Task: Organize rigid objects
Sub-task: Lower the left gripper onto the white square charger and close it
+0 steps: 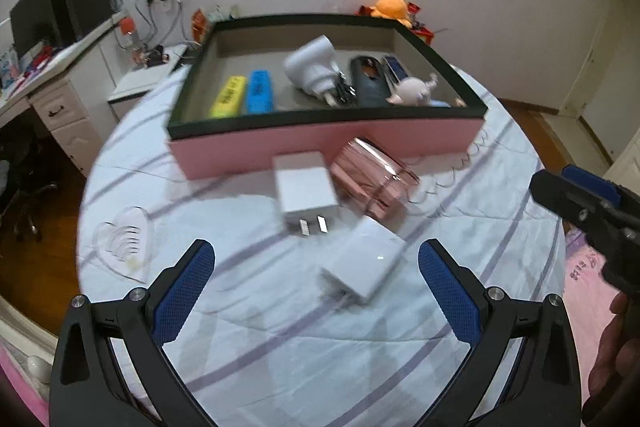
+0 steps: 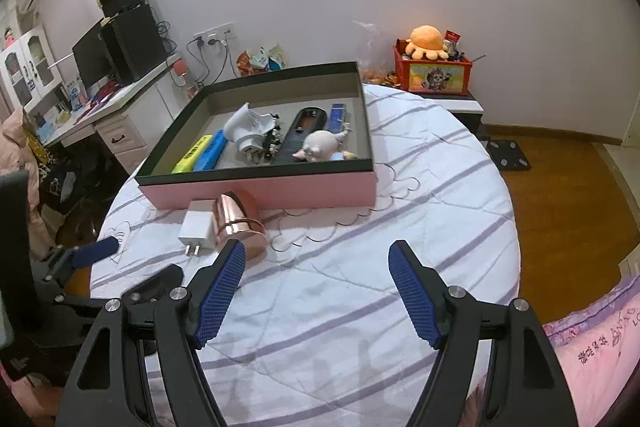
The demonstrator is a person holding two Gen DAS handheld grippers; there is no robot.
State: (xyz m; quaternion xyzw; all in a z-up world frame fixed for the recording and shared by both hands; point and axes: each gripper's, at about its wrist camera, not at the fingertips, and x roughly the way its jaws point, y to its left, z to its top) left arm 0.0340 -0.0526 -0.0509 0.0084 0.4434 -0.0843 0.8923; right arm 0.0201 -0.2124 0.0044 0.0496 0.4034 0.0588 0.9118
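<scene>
A pink box [image 1: 320, 143] [image 2: 260, 193] with a dark rim lies on the striped bed. In it are a yellow bar [image 1: 229, 96], a blue bar [image 1: 260, 91], a white plug adapter [image 1: 314, 69], a black remote [image 1: 366, 79] and a pig figurine [image 1: 414, 91]. In front of it lie a white charger [image 1: 306, 193] [image 2: 196, 227], a rose-gold cup [image 1: 372, 183] [image 2: 240, 221] on its side and a flat white adapter [image 1: 364, 263]. My left gripper [image 1: 316, 267] is open above the flat adapter. My right gripper [image 2: 316, 267] is open and empty over bare sheet.
A clear heart-shaped dish [image 1: 126, 239] lies at the bed's left edge. A desk [image 2: 120, 107] with a monitor and speakers stands at the left. A red toy box [image 2: 434, 75] sits by the wall. Wooden floor [image 2: 568, 195] is at the right.
</scene>
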